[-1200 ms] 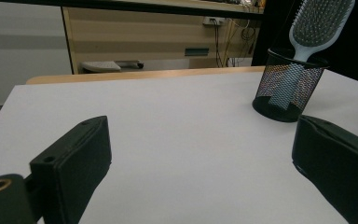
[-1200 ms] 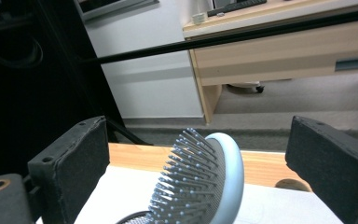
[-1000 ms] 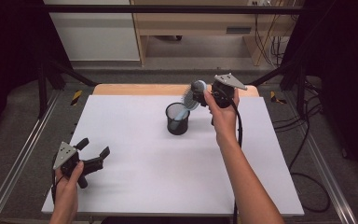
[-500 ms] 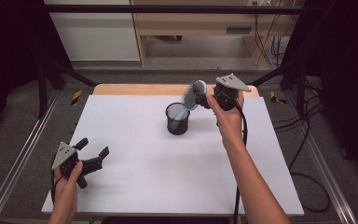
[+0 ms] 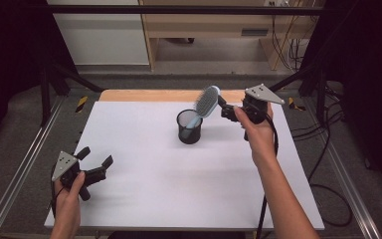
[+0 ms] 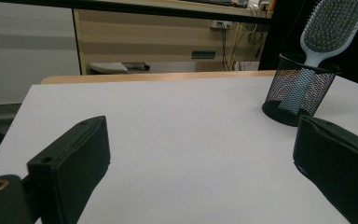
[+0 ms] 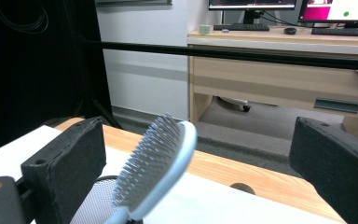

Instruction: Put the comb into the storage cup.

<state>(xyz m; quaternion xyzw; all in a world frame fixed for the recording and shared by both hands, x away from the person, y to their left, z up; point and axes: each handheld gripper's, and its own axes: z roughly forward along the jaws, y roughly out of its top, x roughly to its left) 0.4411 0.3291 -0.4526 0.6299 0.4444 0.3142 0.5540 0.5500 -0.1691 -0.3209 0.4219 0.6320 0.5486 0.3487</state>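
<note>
A pale blue hairbrush (image 5: 206,102) stands handle-down in a black mesh cup (image 5: 189,130) at the far middle of the white table (image 5: 179,189), its bristled head leaning right. My right gripper (image 5: 226,109) is held open just right of the brush head. In the right gripper view the hairbrush (image 7: 156,163) rises between the two spread jaws and touches neither. My left gripper (image 5: 96,156) rests open near the front left corner, nothing between its jaws. From there the hairbrush (image 6: 333,25) and the mesh cup (image 6: 298,91) show far off at the right.
A wooden strip (image 5: 149,95) runs along the table's far edge. Metal rails (image 5: 20,174) flank both sides, and cables (image 5: 323,154) trail on the floor at the right. Beyond the table stands a wooden desk (image 7: 279,84).
My right gripper has shifted slightly right, away from the brush head. The brush stays in the cup. The left gripper has not moved.
</note>
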